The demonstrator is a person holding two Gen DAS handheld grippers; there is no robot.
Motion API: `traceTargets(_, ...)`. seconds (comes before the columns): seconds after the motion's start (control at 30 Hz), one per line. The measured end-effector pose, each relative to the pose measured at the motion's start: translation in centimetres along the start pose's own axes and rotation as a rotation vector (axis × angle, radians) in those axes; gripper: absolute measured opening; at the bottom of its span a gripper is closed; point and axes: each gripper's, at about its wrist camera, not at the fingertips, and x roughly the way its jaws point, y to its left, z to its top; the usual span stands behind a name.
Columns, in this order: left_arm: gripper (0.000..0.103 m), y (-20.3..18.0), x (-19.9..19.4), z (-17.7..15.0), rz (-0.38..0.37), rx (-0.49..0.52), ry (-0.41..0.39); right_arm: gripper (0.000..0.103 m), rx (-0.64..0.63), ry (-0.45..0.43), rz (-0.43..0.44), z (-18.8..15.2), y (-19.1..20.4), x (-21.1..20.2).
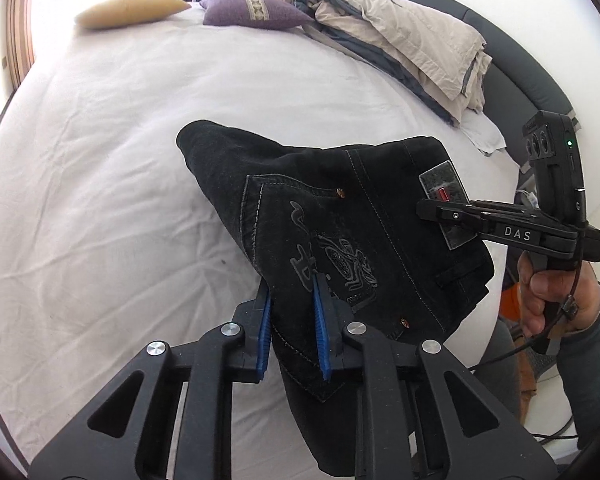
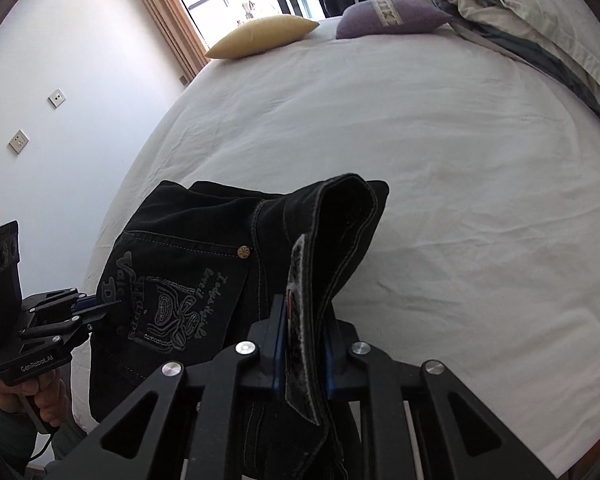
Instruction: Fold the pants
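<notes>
**Black denim pants gripped at two points above a bed**

Both tools are clenched on the garment. The left gripper [image 1: 293, 320] pinches a bunched fold of the pants [image 1: 340, 232] between its ribbed blue pads [image 1: 321, 332], beside the embroidered back pocket [image 1: 324, 256]. The right gripper [image 2: 303, 346] clamps the waistband edge, with the stiff rectangular waist patch [image 2: 300, 320] standing upright between its jaws; in the left wrist view its fingertips [image 1: 436, 209] sit over the same patch. A hand [image 1: 548, 296] in a grey sleeve holds the right tool's handle; another hand [image 2: 40, 396] holds the left tool.

The pants hang draped between the two tools over the near part of the bed, their far end appearing to rest on the sheet [image 1: 140, 140]. The fabric is matte black denim with pale contrast stitching, copper-coloured rivets and raised tone-on-tone embroidery.

The sheet is white and lightly creased. At the far end lie a smooth yellow cushion [image 2: 262, 34] and a purple textured cushion [image 2: 392, 18] with a patterned band. A crumpled beige-and-grey duvet [image 1: 412, 48] is heaped against the dark padded bed frame [image 1: 512, 48]. No containers are visible.
</notes>
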Motion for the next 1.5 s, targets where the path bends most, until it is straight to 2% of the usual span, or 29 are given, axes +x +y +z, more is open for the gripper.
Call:
traceTargets(0.17,0.017,3.1,-1.0,4.4,0.076,0.016,-0.033,0.016,0.014,-0.026,0.057,4.5,0.8,2.0)
traceTargets(0.33,0.017,7.5,0.8,7.4,0.136,0.002,-0.02,0.016,0.058,-0.009,0.112,8.8,1.8,7.1)
traceTargets(0.47,0.017,12.2,3.2,8.0,0.157,-0.025,0.014,0.016,0.053,0.04,0.123,9.9,1.8,11.2)
traceTargets(0.57,0.018,14.7,5.4,7.2,0.153,-0.046,0.051,0.018,0.103,0.073,0.161,9.4,0.4,13.2)
traceTargets(0.6,0.02,15.0,5.9,6.9,0.153,-0.05,0.053,0.023,0.127,0.076,0.175,9.1,-0.3,13.6)
traceTargets(0.63,0.022,15.3,6.2,6.7,0.156,-0.054,0.048,0.034,0.148,0.081,0.177,8.8,-0.9,13.9)
traceTargets(0.7,0.027,15.3,6.6,6.4,0.17,-0.061,0.044,0.049,0.192,0.091,0.188,8.2,-2.3,14.9)
traceTargets(0.73,0.029,15.4,6.7,6.3,0.173,-0.065,0.04,0.05,0.212,0.076,0.217,7.8,-2.7,14.9)
traceTargets(0.77,0.03,15.5,6.8,6.4,0.182,-0.063,0.037,0.051,0.228,0.064,0.236,7.5,-3.1,14.7)
traceTargets(0.83,0.047,14.9,6.8,6.7,0.234,-0.049,0.033,0.055,0.24,0.051,0.239,6.8,-2.9,14.4)
traceTargets(0.87,0.049,14.9,6.8,6.8,0.254,-0.045,0.031,0.055,0.237,0.047,0.231,6.7,-2.8,14.1)
traceTargets(1.1,0.05,13.7,5.3,6.5,0.302,-0.049,0.011,0.057,0.197,-0.004,0.166,6.6,-1.7,10.9)
traceTargets(1.33,0.051,11.0,0.9,4.9,0.343,-0.061,-0.063,0.062,0.102,-0.092,0.092,4.8,1.2,4.2)
traceTargets(1.37,0.053,10.4,0.4,4.8,0.357,-0.062,-0.075,0.063,0.088,-0.109,0.078,4.4,1.9,3.2)
traceTargets(1.43,0.067,8.9,-1.7,4.1,0.38,-0.058,-0.114,0.066,0.065,-0.143,0.065,3.7,3.2,1.0)
traceTargets(1.5,0.074,7.5,-4.0,3.3,0.417,-0.05,-0.167,0.07,0.035,-0.182,0.036,2.9,4.7,-1.3)
